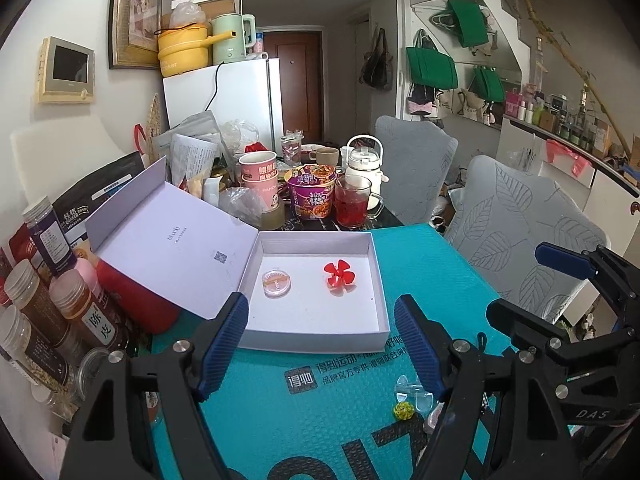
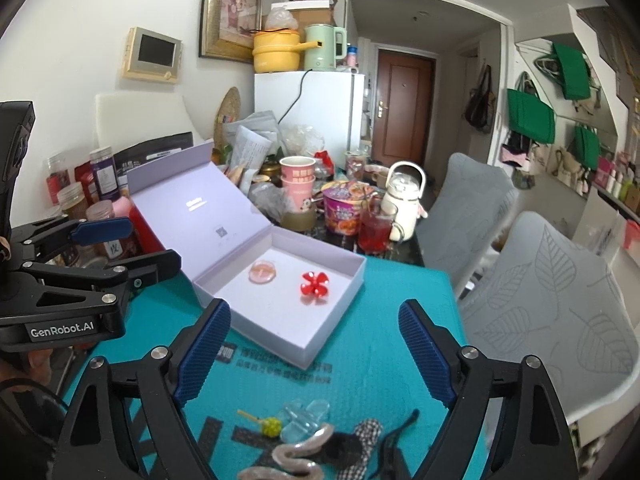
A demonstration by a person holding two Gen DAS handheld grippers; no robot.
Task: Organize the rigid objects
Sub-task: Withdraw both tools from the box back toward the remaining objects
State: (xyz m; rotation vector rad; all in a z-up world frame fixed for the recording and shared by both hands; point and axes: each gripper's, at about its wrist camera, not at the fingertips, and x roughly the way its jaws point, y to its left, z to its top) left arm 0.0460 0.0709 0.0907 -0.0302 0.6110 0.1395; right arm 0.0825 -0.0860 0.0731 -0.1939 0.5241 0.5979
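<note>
Both tools, left (image 1: 322, 344) and right (image 2: 316, 354), released, empty; white box (image 1: 320, 334) holds red flower clip (image 1: 338, 274), round case (image 1: 276, 283).

Both views bright, even indoor light, cool bluish cast. Shadows soft, faint inside white box (image 1: 316, 322). Mild glare on fridge (image 2: 320, 116) front and pale wall. Strong fisheye bending: door frames, chairs curve near edges; black vignette in corners. Centre sharp. Tongs close to lens slightly soft. Small items on teal mat (image 2: 360, 364) at right view's bottom edge blurred, stretched.
</note>
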